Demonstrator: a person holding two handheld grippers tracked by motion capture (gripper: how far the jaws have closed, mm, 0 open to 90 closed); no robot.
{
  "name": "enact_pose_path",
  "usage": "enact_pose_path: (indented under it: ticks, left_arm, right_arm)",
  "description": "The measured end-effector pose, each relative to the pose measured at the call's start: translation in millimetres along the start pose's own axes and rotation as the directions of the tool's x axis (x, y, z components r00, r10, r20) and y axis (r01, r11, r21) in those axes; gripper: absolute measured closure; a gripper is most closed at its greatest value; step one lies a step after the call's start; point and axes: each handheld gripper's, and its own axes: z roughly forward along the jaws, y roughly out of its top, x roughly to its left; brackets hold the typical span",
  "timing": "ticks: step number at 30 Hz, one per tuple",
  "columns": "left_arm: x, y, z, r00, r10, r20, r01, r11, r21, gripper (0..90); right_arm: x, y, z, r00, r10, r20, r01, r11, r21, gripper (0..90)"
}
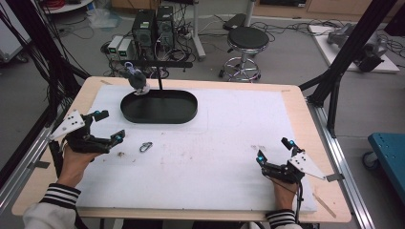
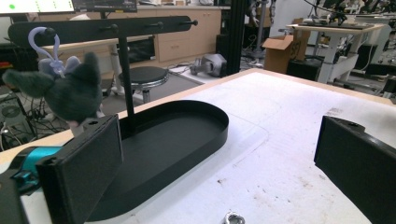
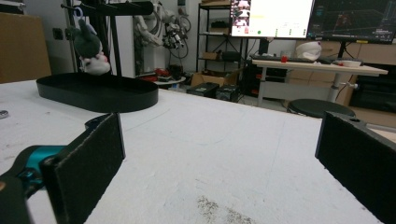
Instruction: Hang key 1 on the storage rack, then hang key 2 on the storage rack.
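— Far left? Left gripper (image 1: 109, 126), jaws spread wide, clasping nothing, resting on the white mat (image 1: 215, 143).
— Next along? Small metal carabiner (image 1: 145, 147) lying flat on the mat, just beside those jaws.
— Behind? Black oval tray (image 1: 159, 107) with its hanger stand (image 1: 159, 78); grey plush toy (image 1: 137, 80) dangling from the bar.
— Far right? Right gripper (image 1: 273, 150), likewise agape, empty, well apart from the carabiner.

A wooden table (image 1: 296, 95) is carrying a white mat (image 1: 229, 143); lying on it are a black tray (image 1: 159, 107) and, apparently, a metal clip (image 1: 145, 147).
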Motion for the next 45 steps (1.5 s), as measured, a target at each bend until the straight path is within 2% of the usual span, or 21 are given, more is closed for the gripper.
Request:
enact_pose_path:
  ticks: [8, 12, 16, 19, 23, 33, 37, 39, 41, 42, 43, 45]
  left_arm:
    - [2.0, -5.5, -1.1, 0.9999, 0.010, 0.001, -0.010, 0.9999, 0.013, 1.7]
    - [5.6, -7.2, -1.0, 1.0000, -0.003, -0.002, 0.003, 0.9998, 0.022, 1.7]
    - [5.2, -6.3, -1.3, 0.9999, 0.005, -0.009, -0.005, 0.9999, 0.013, 1.7]
    - [4.6, -4.4, -0.5, 0.9998, 0.021, -0.005, -0.020, 0.9994, 0.028, 1.7]
    - [3.4, -1.6, -1.1, 0.9997, 0.024, -0.006, -0.024, 0.9994, 0.025, 1.7]
    - [1.7, 14.2, 1.4, 0.9972, 0.062, 0.041, -0.065, 0.9941, 0.086, 1.7]
    - [0.9, 22.4, 7.4, 0.9924, 0.100, 0.072, -0.109, 0.9847, 0.136, 1.7]
    - [0.9, 25.8, 11.2, 0.9873, 0.124, 0.099, -0.140, 0.9764, 0.165, 1.7]
    - [0.5, 29.0, 15.9, 0.9808, 0.148, 0.127, -0.172, 0.9627, 0.209, 1.7]
    - [0.2, 30.3, 18.4, 0.9784, 0.149, 0.143, -0.179, 0.9584, 0.223, 1.7]
    - [-0.1, 31.2, 20.8, 0.9772, 0.146, 0.154, -0.178, 0.9579, 0.225, 1.7]
    - [0.5, 32.8, 25.5, 0.9714, 0.156, 0.179, -0.198, 0.9496, 0.243, 1.7]
  right_arm:
    - [0.6, 0.0, -0.3, 1.0000, 0.007, -0.001, -0.007, 1.000, 0.004, 0.7]
    - [0.4, 0.0, -0.2, 0.9999, 0.010, -0.002, -0.010, 1.000, 0.004, 0.7]
    - [0.2, 0.0, -0.2, 1.0000, 0.006, -0.002, -0.006, 1.000, 0.002, 0.6]
    - [-0.3, -0.1, -0.6, 0.9999, 0.016, -0.001, -0.016, 1.000, 0.003, 0.7]
    - [-0.2, 0.0, -0.1, 1.0000, 0.009, -0.003, -0.009, 1.000, -0.001, 0.7]
    - [0.0, 0.0, -0.3, 0.9999, 0.013, -0.005, -0.013, 1.000, 0.001, 0.6]
    - [0.1, -0.1, -0.7, 0.9998, 0.019, -0.003, -0.019, 1.000, 0.004, 0.6]
    - [0.0, -0.2, -0.7, 0.9999, 0.017, -0.003, -0.017, 1.000, 0.003, 0.6]
    - [-0.3, -0.1, -0.6, 0.9999, 0.015, -0.003, -0.015, 1.000, 0.001, 0.6]
    - [-0.4, -0.1, -0.6, 0.9999, 0.014, -0.002, -0.014, 1.000, -0.001, 0.6]
    - [-0.3, -0.2, -0.6, 0.9999, 0.017, -0.003, -0.017, 1.000, 0.000, 0.7]
    - [-0.4, -0.1, -0.6, 0.9999, 0.015, -0.002, -0.015, 1.000, -0.001, 0.6]
